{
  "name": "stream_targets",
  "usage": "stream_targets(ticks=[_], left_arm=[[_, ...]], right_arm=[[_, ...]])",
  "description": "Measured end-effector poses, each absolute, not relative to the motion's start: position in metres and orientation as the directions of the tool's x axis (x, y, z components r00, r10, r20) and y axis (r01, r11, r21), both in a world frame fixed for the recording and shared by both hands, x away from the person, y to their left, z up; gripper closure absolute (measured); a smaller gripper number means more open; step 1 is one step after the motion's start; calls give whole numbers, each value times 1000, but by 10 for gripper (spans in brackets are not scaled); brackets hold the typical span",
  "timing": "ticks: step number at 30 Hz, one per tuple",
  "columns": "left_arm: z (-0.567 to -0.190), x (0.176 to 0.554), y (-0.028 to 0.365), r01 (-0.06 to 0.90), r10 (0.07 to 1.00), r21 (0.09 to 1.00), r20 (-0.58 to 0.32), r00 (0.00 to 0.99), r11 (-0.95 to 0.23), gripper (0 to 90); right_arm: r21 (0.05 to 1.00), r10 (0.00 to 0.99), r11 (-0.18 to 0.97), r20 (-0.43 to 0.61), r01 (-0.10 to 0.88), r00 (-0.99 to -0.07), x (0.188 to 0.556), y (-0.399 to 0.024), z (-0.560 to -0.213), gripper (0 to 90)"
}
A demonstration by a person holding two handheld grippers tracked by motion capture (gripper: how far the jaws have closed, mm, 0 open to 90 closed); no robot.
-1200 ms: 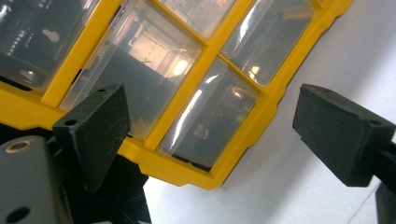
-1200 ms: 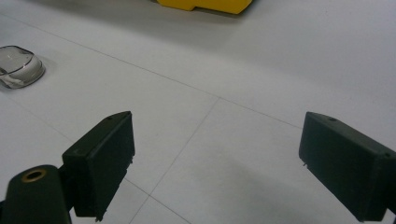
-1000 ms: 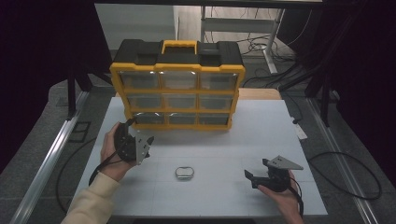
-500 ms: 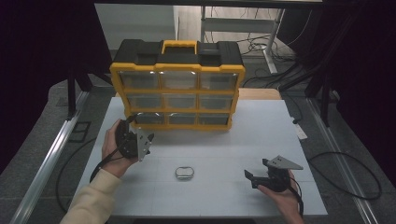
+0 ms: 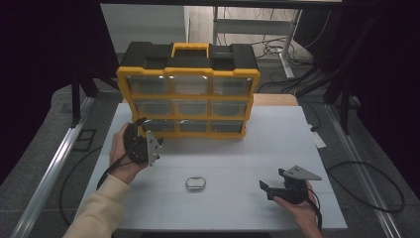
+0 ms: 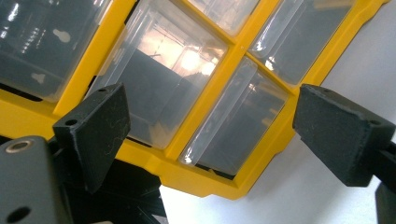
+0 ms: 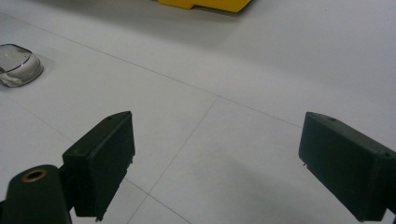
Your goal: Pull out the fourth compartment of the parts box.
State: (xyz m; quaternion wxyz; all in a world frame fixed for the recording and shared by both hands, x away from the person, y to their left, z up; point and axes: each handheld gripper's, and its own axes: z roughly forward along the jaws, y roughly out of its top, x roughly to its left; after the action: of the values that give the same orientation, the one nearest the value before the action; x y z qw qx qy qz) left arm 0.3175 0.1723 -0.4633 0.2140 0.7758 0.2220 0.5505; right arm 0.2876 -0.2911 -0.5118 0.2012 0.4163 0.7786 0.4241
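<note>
1. We count one yellow-and-black drawer cabinet (image 5: 188, 94) directly ahead of our left gripper (image 5: 140, 133), with a single yellow carry handle (image 5: 190, 49) on top.
2. We count nine clear drawers (image 5: 191, 106) in its face, three rows of three; the bottom-left drawer lies nearest that gripper's spread jaws.
3. We count one small clear oval case (image 5: 195, 183), lying between our two grippers and well left of our right gripper (image 5: 270, 189).
</note>
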Motion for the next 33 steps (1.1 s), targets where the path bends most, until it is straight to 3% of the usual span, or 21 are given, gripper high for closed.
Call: stream_targets(ticks=[33], left_arm=[[-454, 343, 173, 128, 581, 568, 776, 248, -813, 117]], right_arm=[[824, 821, 294, 40, 483, -569, 288, -291, -513, 113]])
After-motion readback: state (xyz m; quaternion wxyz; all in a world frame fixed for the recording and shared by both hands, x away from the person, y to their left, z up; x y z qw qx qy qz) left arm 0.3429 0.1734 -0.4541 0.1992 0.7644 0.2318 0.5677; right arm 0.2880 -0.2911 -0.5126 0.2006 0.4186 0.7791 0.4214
